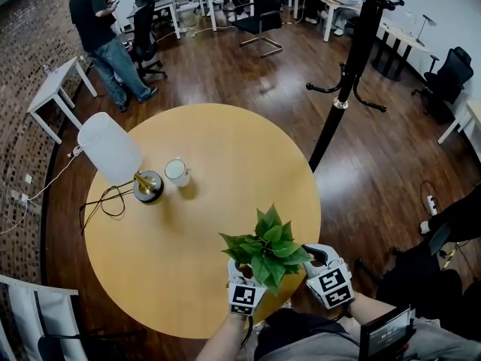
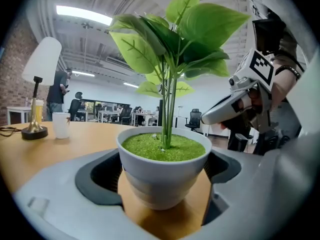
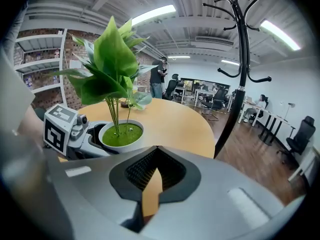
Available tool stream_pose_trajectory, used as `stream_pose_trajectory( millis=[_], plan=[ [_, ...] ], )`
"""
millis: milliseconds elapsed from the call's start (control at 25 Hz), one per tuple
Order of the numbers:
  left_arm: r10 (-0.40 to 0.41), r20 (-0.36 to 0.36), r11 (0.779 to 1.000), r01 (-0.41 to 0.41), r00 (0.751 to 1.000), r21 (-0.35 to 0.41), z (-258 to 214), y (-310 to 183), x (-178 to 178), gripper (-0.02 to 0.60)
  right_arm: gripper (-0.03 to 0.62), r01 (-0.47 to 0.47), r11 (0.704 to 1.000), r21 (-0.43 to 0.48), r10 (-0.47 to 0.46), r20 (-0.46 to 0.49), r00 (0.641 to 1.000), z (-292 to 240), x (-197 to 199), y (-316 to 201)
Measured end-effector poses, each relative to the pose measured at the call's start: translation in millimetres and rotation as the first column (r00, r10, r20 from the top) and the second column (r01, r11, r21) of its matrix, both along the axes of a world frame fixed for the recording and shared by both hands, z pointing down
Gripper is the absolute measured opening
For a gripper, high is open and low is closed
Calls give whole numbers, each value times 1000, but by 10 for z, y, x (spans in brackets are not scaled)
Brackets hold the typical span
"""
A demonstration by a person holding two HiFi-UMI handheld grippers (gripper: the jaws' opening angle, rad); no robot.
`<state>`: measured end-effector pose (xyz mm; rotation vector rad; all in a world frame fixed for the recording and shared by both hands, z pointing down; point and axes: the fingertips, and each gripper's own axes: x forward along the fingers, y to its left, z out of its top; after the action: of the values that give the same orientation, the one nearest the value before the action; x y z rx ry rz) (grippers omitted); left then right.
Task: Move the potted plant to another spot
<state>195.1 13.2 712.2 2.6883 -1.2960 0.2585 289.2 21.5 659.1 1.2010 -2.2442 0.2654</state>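
Note:
The potted plant (image 1: 267,250), green leaves in a white pot, stands at the near edge of the round wooden table (image 1: 203,149). In the left gripper view the pot (image 2: 162,176) fills the space between the jaws, and my left gripper (image 2: 165,189) is shut on it, with the pads against both sides. From the head view the leaves hide the pot and the tips of the left gripper (image 1: 250,280). My right gripper (image 1: 316,258) hangs just right of the plant, shut on nothing, its tips meeting (image 3: 152,151). The right gripper view shows the pot (image 3: 120,134) held by the left gripper (image 3: 75,134).
A white-shaded lamp (image 1: 113,153) with a brass base and a trailing cable (image 1: 105,201) stands at the table's left, a white cup (image 1: 177,171) beside it. A black coat stand (image 1: 353,74) rises just beyond the table's right edge. A person (image 1: 98,28) stands far left.

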Motion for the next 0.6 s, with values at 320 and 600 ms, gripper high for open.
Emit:
stream_pose_trajectory(
  millis=[320,600],
  plan=[
    [22,0,1000,-22,1000,9,2,26,-37,508,8,-6,1000,1,6,-14,1000,13,-63,93],
    [45,10,999,-45,999,-3,14,127,-101,514,8,-21,1000,19,21,-15,1000,-56,-104,126]
  ],
)
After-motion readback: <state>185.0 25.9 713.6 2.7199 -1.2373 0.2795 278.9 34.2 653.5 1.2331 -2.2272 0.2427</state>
